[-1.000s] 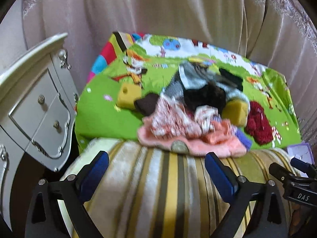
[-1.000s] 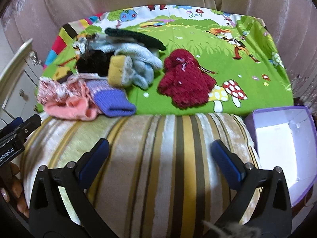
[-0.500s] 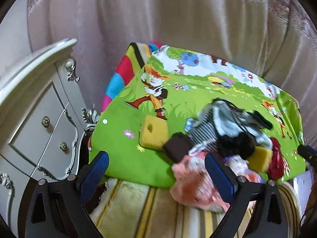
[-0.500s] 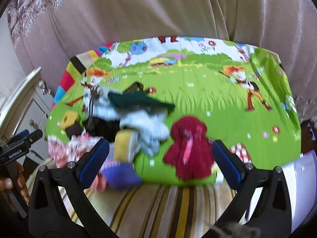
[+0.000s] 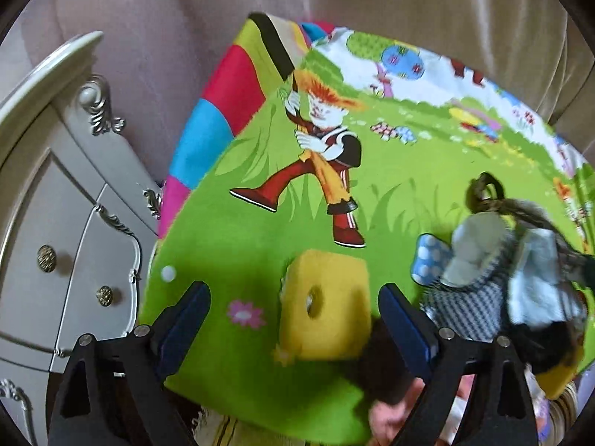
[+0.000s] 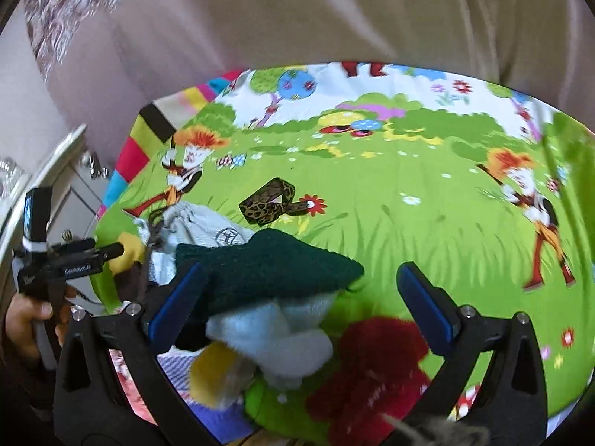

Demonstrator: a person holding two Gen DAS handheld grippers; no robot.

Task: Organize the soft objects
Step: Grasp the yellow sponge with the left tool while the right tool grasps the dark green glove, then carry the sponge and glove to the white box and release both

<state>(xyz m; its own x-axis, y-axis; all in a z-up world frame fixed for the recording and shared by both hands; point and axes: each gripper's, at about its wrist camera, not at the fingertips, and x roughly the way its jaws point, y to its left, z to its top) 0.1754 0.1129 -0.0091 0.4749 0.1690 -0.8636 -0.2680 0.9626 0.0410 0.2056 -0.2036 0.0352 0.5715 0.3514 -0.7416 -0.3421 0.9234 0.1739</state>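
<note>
The yellow sponge (image 5: 325,314) with its round hole lies low in the centre of your left wrist view, flat on the cartoon mat (image 5: 260,245), framed by your left gripper (image 5: 293,314), whose jaws stand released and grasp nothing. To its right the heap of soft things (image 5: 513,267) looks unsorted. In your right wrist view, the right gripper (image 6: 297,308) is likewise spread and empty over the dark green knit (image 6: 267,271), pale blue plush (image 6: 275,338) and red knit (image 6: 372,368) at lower centre. Judged from this, nothing is sorted yet; nearly everything remains.
</note>
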